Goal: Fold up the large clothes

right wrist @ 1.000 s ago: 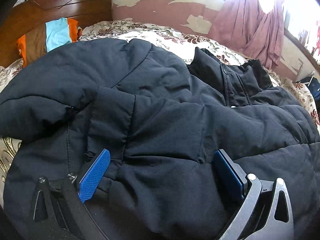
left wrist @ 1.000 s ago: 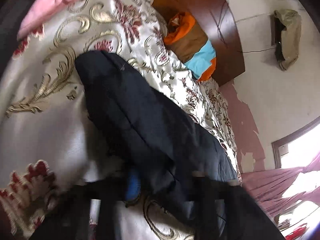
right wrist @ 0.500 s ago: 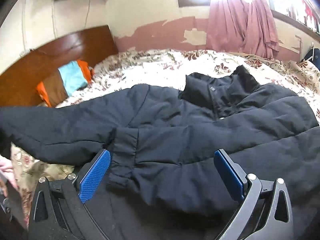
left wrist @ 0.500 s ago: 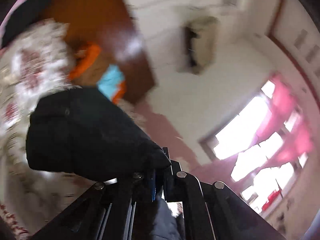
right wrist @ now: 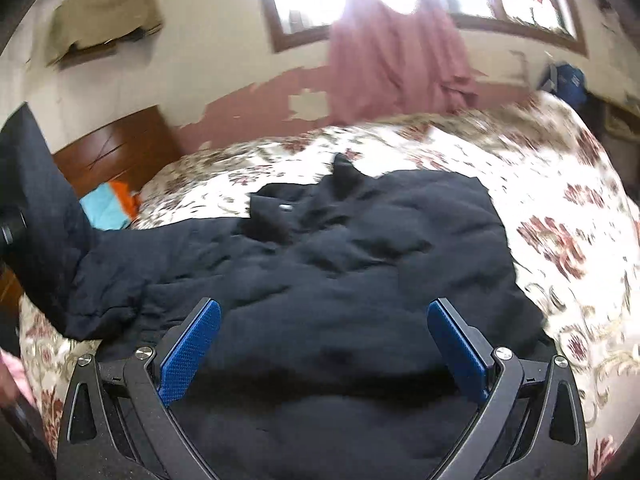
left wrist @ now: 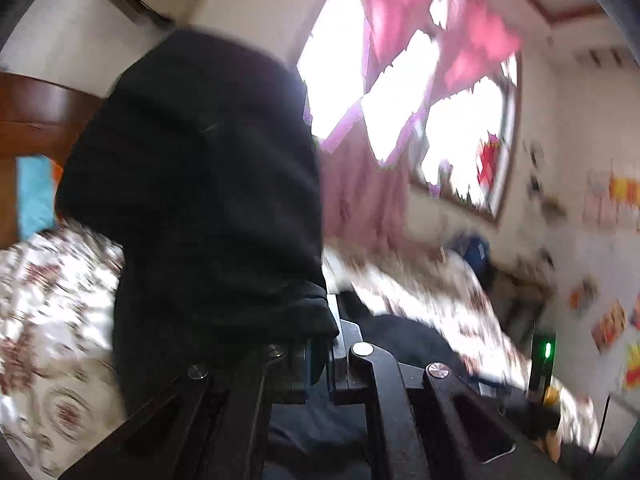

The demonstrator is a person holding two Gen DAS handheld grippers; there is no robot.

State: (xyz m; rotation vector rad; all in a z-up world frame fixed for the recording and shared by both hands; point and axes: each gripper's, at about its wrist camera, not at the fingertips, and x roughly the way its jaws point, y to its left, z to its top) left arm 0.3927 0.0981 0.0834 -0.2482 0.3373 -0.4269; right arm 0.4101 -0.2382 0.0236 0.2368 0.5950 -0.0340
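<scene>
A large black padded jacket [right wrist: 340, 264] lies spread on the bed, collar toward the far side. My left gripper [left wrist: 326, 344] is shut on the jacket's sleeve [left wrist: 200, 184] and holds it lifted above the bed; the raised sleeve also shows at the left of the right wrist view [right wrist: 36, 200]. My right gripper [right wrist: 324, 340] is open and empty, its blue pads [right wrist: 190, 346] spread wide just above the jacket's near part.
The bed has a floral cream and red cover [right wrist: 560, 208] and a wooden headboard [right wrist: 120, 144]. An orange, brown and blue pillow [right wrist: 110, 204] lies by the headboard. Pink curtains [right wrist: 396, 64] hang at the window. A blue bag [right wrist: 568, 80] sits beyond the bed's far corner.
My left gripper closed on the sleeve and lifted it up off the bed, swinging toward the window. My right gripper rose and drew back from the jacket, staying open.
</scene>
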